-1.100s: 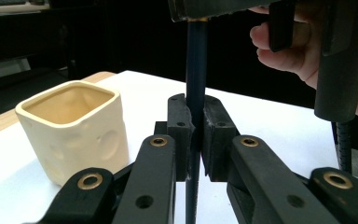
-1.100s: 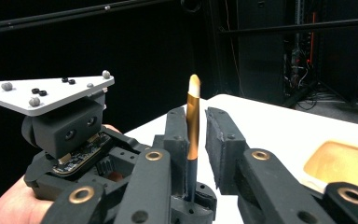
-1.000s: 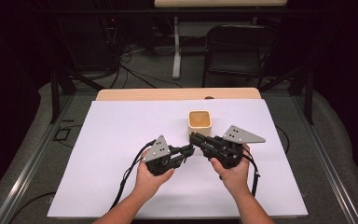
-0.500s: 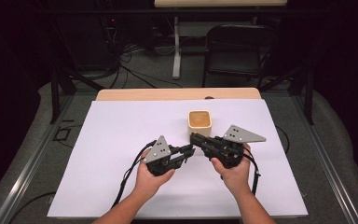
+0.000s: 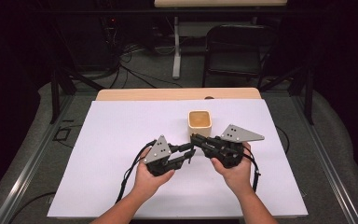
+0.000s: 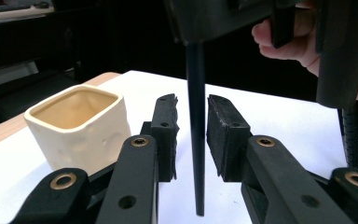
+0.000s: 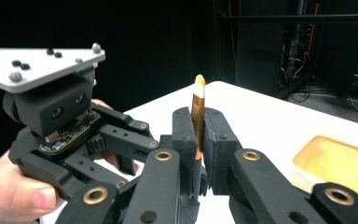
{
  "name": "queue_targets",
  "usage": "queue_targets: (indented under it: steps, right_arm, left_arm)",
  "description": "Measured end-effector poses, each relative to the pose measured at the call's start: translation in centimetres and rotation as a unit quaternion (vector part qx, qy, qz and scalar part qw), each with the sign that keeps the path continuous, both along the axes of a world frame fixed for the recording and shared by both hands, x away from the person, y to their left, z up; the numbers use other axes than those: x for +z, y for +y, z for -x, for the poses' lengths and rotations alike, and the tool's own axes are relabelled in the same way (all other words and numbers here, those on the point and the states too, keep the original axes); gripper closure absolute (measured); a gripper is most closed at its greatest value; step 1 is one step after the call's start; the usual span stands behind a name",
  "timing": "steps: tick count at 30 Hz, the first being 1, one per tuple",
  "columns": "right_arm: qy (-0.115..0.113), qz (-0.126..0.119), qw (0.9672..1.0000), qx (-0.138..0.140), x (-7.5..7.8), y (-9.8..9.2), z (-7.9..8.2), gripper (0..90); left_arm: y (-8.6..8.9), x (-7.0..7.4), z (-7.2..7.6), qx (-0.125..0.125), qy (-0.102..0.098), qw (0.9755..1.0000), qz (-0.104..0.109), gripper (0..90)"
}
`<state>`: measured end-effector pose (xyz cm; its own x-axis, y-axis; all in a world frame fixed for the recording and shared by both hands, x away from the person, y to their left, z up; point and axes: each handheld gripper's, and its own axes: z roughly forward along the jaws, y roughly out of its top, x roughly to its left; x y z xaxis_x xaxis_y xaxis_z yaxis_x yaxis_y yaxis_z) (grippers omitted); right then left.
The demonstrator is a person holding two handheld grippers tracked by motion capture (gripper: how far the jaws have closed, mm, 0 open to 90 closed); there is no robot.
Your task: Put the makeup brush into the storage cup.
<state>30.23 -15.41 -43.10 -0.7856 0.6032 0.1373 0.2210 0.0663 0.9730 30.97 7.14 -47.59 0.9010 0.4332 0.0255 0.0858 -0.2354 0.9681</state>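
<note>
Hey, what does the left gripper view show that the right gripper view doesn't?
Left gripper view: the whole cream cup, and a thin black rod hanging untouched between the jaws of the left gripper, which have just been opening. Right gripper view: a gold tube clamped in the right gripper. Both: the white table and the cup.

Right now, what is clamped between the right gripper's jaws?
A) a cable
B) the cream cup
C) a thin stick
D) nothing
C: in the right gripper view, the right gripper is shut on a thin stick with a gold-looking end, while the cup stands free on the table.
</note>
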Motion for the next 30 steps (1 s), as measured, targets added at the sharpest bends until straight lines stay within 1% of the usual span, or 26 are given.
queue_targets:
  steps: [3, 5, 9, 17, 20, 25, 27, 30]
  right_arm:
    - [-0.003, 0.011, 0.9999, 0.002, -0.03, 0.28, 0.09, 84.1]
    - [-0.007, 0.019, 0.9998, 0.002, 0.01, 0.42, 0.15, 84.1]
    - [-0.009, 0.026, 0.9996, 0.004, -0.01, 0.57, 0.22, 84.1]
    - [-0.011, 0.025, 0.9996, 0.006, 0.0, 0.6, 0.32, 84.1]
    - [-0.009, 0.024, 0.9996, 0.008, 0.01, 0.63, 0.35, 84.0]
    - [-0.013, 0.022, 0.9996, 0.007, 0.05, 0.63, 0.42, 84.1]
    - [-0.013, 0.021, 0.9997, 0.007, 0.06, 0.63, 0.42, 84.1]
    - [-0.017, 0.019, 0.9997, 0.006, 0.12, 0.57, 0.47, 84.1]
  left_arm:
    - [-0.22, 0.08, 0.05, -0.004, -0.002, 1.0, 0.0, 75.3]
    - [-0.31, 0.16, 0.06, -0.003, -0.001, 1.0, 0.002, 76.1]
    - [-0.27, 0.36, -0.06, -0.001, 0.0, 1.0, 0.001, 78.5]
    - [-0.13, 0.52, -0.03, -0.001, 0.004, 1.0, 0.002, 80.4]
    - [-0.06, 0.58, 0.0, -0.001, 0.005, 1.0, 0.002, 80.3]
    - [0.03, 0.66, -0.1, 0.002, 0.007, 0.9999, 0.008, 78.8]
    - [0.02, 0.67, -0.08, 0.007, 0.007, 0.9999, 0.008, 78.2]
    - [0.09, 0.69, -0.23, 0.006, 0.01, 0.9998, 0.013, 74.6]
